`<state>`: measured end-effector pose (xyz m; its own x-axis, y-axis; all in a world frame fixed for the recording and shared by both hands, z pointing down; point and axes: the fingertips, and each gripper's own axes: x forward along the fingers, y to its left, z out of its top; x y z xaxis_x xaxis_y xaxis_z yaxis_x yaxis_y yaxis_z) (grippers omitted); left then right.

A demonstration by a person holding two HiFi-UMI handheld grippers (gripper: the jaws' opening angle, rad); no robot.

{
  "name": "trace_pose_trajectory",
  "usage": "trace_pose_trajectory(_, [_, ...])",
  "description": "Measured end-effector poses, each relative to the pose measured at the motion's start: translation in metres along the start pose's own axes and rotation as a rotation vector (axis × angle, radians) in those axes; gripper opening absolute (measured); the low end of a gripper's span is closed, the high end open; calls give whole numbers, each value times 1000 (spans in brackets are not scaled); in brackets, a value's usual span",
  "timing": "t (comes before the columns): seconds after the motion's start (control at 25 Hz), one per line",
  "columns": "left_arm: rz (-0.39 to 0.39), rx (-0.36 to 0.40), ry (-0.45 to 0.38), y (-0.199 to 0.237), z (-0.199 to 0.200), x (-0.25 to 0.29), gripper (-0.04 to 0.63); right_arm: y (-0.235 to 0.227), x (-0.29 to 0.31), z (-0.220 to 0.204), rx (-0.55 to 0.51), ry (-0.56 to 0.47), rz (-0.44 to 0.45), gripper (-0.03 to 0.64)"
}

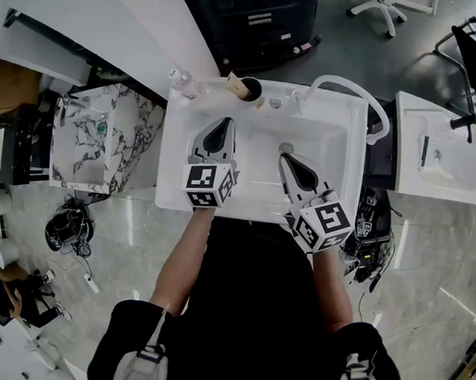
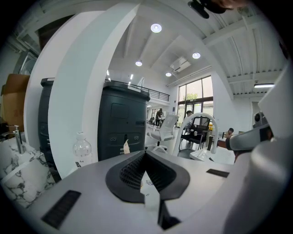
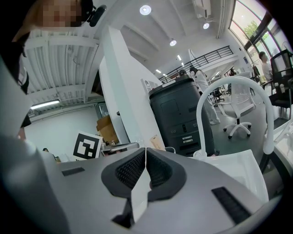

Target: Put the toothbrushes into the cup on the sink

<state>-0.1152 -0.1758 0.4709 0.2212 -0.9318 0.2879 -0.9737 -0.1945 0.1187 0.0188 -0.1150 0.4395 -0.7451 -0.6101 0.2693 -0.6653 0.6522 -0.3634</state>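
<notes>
Over the glossy white sink [image 1: 178, 148], my left gripper [image 1: 223, 125] and right gripper [image 1: 285, 158], both closed and empty, pointed toward the round cup [image 1: 251, 88] at twelve o'clock.

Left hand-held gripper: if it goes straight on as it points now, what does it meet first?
Most likely the dark cup on the back rim of the sink: the left hand-held gripper points almost at it. Depth is unclear; it could pass just left.

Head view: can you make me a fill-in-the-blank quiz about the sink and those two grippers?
The left gripper hangs over the sink with its jaws ____. The right gripper holds ____. The cup stands on the rim, to the ____ of the faucet.
Missing: shut; nothing; left.
</notes>
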Motion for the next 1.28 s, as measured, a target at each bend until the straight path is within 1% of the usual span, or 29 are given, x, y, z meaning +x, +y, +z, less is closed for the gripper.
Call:
trace_pose_trajectory(0.16, [-9,-3,-8,-1,5,-11,14,3,1,1,-1,-1,-8,32])
trace_pose_trajectory(0.28, [-41,-5,-4,-1,5,-23,14,8,4,1,-2,-8,-20,32])
trace_pose_trajectory(0.44, [-93,-18,3,2,4,-42,14,18,7,1,-8,-16,-52,32])
trace_pose_trajectory(0.56, [-138,-29,2,3,7,-57,14,28,7,-2,1,-20,-92,32])
trace_pose_trajectory(0.76, [-236,-27,-10,-1,17,-87,14,46,4,-10,28,-30,-159,32])
trace_pose_trajectory(0.88, [-287,-15,-10,0,15,-107,14,64,2,-16,27,-37,-188,32])
trace_pose_trajectory(1.0, [-322,-26,-5,5,10,-129,14,89,-3,-22,14,-47,-206,32])
trace_pose_trajectory(1.16, [-359,-52,-35,8,14,-156,14,119,-10,-23,-11,-64,-225,32])
trace_pose_trajectory(1.28, [-396,-57,-46,7,14,-176,14,143,-16,-26,-32,-75,-235,32])
